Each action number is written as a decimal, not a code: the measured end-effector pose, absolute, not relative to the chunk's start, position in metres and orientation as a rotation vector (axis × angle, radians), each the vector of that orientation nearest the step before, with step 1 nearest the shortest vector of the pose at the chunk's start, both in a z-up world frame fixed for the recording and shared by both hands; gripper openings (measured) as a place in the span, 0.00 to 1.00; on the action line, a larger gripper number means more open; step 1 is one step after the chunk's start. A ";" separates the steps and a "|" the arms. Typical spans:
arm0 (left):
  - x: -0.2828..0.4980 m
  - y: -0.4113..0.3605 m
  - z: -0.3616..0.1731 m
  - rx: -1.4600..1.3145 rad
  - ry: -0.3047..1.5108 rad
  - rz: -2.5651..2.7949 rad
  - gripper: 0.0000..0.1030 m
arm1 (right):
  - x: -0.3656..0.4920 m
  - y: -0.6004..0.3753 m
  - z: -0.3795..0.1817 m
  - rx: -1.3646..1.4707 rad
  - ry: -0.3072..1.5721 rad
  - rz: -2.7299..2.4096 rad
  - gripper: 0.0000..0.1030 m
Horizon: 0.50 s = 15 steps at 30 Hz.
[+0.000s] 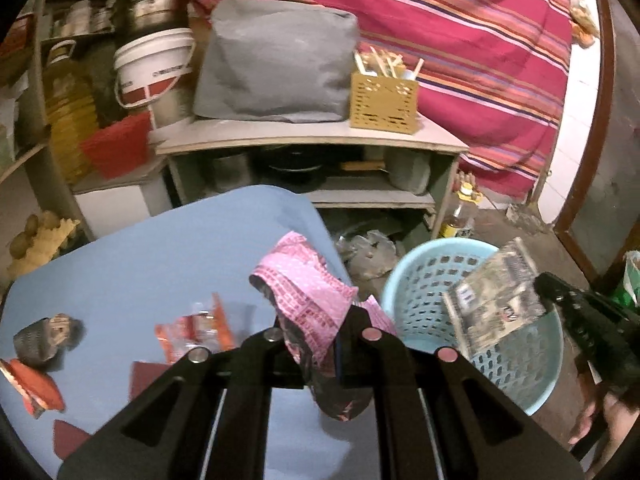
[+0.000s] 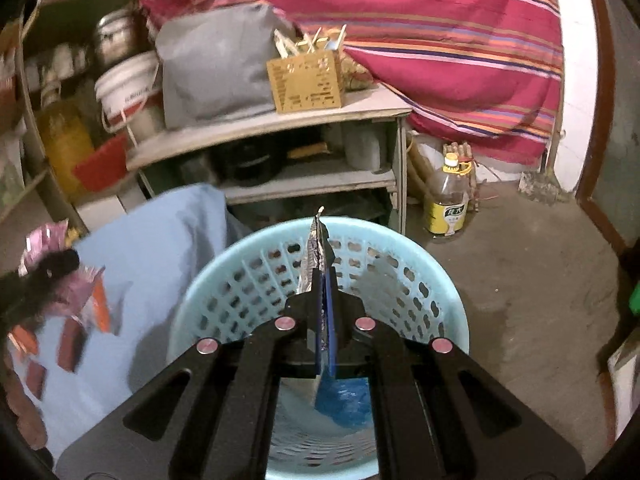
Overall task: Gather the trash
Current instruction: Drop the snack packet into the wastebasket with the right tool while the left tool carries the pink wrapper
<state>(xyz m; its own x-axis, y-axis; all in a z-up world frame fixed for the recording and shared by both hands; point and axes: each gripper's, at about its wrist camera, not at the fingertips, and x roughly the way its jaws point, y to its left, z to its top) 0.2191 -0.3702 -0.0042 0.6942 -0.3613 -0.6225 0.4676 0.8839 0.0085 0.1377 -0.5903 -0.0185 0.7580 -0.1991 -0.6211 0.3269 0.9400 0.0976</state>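
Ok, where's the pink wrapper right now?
The pink wrapper is pinched in the left gripper, over the right edge of the blue table, just left of the light-blue basket. The right wrist view shows it at far left.

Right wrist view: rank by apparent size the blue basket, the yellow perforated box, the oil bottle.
1. blue basket, largest, though nearest the camera.
2. yellow perforated box.
3. oil bottle, smallest; close to the box in apparent size.

pink wrapper (image 1: 308, 300): lower end hidden between fingers (image 1: 362, 322)
shelf jars (image 1: 80, 20): blurred
red scraps (image 2: 24, 340): smeared
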 end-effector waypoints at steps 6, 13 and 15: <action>0.220 -0.399 -0.021 0.196 0.684 -0.482 0.08 | 0.142 -0.593 -0.029 0.160 0.682 -0.296 0.10; 0.222 -0.425 -0.032 0.207 0.713 -0.512 0.09 | 0.131 -0.608 -0.027 0.165 0.674 -0.366 0.51; 0.224 -0.432 -0.035 0.200 0.728 -0.524 0.09 | 0.123 -0.613 -0.025 0.163 0.658 -0.399 0.61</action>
<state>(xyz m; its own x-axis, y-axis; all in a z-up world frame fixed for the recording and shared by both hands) 0.2239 -0.4321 -0.0351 0.6255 -0.3852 -0.6785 0.5209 0.8536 -0.0044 0.1230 -0.6134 -0.0246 0.7187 -0.3081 -0.6234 0.4101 0.9118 0.0221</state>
